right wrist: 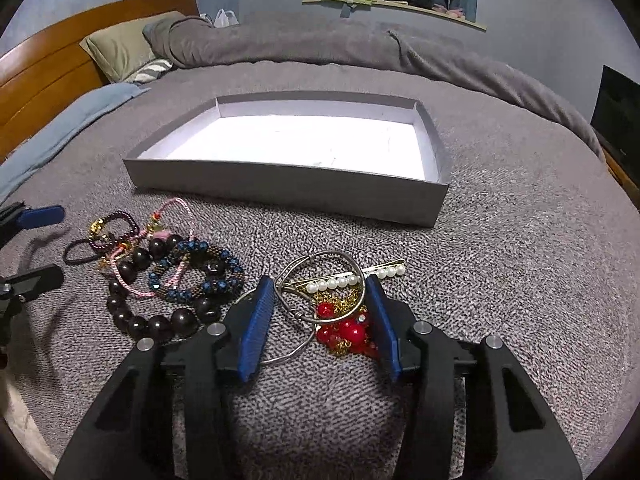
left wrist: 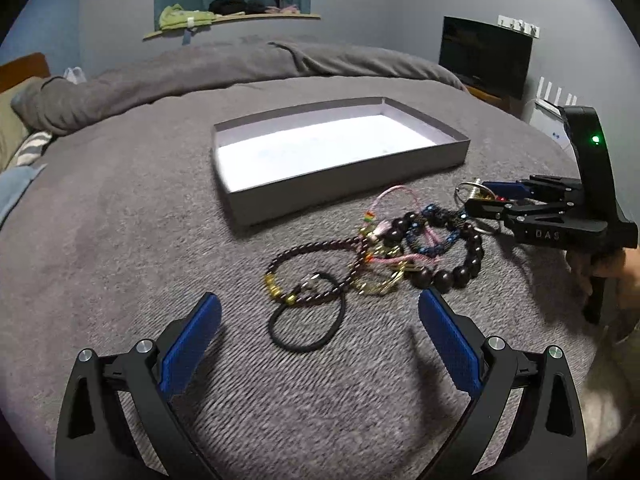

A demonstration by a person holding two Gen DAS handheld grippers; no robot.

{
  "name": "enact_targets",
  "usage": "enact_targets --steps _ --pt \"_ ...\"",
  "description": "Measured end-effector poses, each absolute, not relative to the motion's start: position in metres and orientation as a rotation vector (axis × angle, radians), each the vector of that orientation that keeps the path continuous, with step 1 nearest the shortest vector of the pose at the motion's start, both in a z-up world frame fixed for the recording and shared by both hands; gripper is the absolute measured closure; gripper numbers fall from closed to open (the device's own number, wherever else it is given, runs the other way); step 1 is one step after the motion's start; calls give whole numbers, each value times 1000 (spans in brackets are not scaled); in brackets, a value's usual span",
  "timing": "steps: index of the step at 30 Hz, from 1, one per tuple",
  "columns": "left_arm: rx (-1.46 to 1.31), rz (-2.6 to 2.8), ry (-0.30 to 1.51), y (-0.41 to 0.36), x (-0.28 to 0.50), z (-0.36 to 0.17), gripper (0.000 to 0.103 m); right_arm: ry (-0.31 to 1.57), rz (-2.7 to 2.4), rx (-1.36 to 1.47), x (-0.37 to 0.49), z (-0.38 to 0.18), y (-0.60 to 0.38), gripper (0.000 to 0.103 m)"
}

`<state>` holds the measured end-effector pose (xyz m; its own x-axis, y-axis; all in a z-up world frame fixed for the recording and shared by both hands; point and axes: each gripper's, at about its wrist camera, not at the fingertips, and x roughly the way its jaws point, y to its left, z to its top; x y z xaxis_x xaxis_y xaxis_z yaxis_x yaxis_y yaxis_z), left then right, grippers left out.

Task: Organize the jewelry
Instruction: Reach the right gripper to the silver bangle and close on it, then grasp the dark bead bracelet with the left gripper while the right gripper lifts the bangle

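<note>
A shallow grey box (left wrist: 344, 184) with a white floor, also in the right wrist view (right wrist: 280, 188), lies empty on the grey bedspread. A pile of jewelry lies in front of it: dark bead bracelets (left wrist: 448, 272), a pink cord (left wrist: 400, 196), a black hair tie (left wrist: 306, 326). My left gripper (left wrist: 320, 312) is open, low over the hair tie. My right gripper (right wrist: 320, 292) is open, its fingers on either side of silver bangles (right wrist: 324, 292), a pearl hair pin (right wrist: 352, 278) and a red bead piece (right wrist: 348, 332). The right gripper also shows in the left wrist view (left wrist: 480, 200).
The grey blanket (right wrist: 520, 260) covers the bed. Pillows (right wrist: 120, 44) and a wooden headboard (right wrist: 48, 68) are at the far left. A dark monitor (left wrist: 486, 56) stands beyond the bed's right side. A shelf (left wrist: 232, 20) with cloths hangs on the far wall.
</note>
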<state>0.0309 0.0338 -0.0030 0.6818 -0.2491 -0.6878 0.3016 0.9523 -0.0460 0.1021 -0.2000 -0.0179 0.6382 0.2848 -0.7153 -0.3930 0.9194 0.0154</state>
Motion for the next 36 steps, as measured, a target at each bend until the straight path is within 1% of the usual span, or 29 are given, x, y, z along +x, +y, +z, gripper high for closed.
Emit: enact_targets --steps 5,6,10,11,13,18,22,24,25,29,31,32,33,36 --pt "73 -347 768 19 51 -1 8 781 403 -117 92 -14 -211 56" --pt "79 -357 761 14 56 3 10 780 404 -116 90 -14 -212 56" --pt "93 -404 775 -2 78 7 33 773 410 -115 86 -11 -213 56" --pt "95 -408 781 -4 81 6 35 772 411 -114 85 -11 -213 56" --pt "101 -398 801 -9 89 3 41 764 413 -108 84 -9 -214 56" --pt "129 -343 779 -3 79 4 42 743 417 -104 79 -5 -218 56" --pt "114 -280 790 20 71 3 42 731 418 -100 78 -2 -218 56" --pt "103 -257 821 32 73 -2 46 727 418 -97 78 -1 -219 56" --pt "97 -246 843 36 76 -6 52 726 417 -97 78 -1 -219 56" --pt "62 -249 907 46 82 -20 66 720 409 -95 78 1 -219 56" --pt "64 -236 904 49 83 -23 82 718 407 -94 78 2 -220 56" --pt "58 -232 901 51 82 -23 86 719 405 -94 79 2 -220 56" --pt "37 -238 897 54 82 -23 93 720 403 -92 79 2 -220 56" --pt "4 -253 877 61 79 -19 95 720 401 -90 79 2 -221 56"
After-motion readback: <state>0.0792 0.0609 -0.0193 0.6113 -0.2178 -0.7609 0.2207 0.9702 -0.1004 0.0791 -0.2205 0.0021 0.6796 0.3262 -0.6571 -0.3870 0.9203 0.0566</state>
